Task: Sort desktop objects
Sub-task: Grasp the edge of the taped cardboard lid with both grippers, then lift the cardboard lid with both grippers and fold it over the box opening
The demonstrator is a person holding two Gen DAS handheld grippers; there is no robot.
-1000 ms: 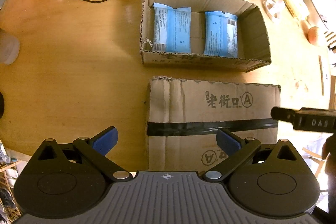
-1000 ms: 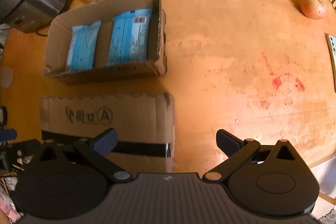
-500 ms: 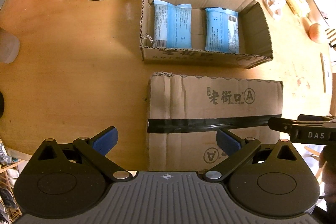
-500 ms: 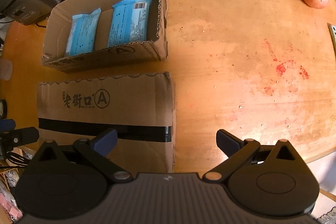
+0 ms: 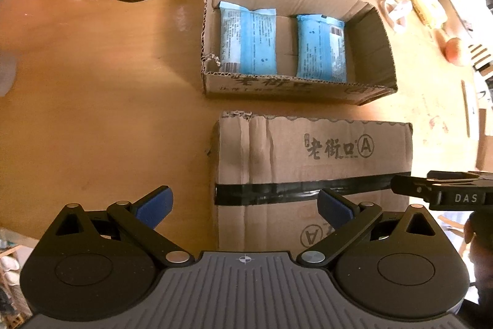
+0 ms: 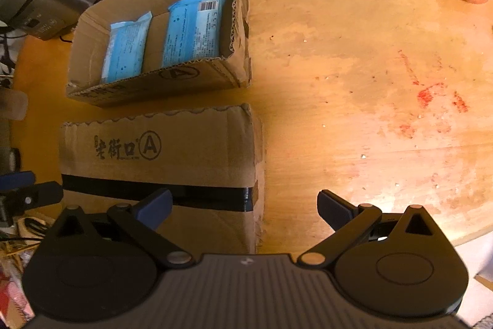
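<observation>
Both claws gape empty, left gripper (image 5: 243,207) and right gripper (image 6: 245,207) flanking the taped brown cardboard box (image 5: 314,174) ahead, likely to lift it.

open-topped cardboard box (image 5: 295,88) with torn rim, upright on the wooden table, holding 2 blue packets lying flat side by side, left packet (image 5: 248,42) and right packet (image 5: 322,48) (barcode at its far end). just in front, apart, a closed cardboard box (image 5: 308,150) banded with black tape.
</observation>
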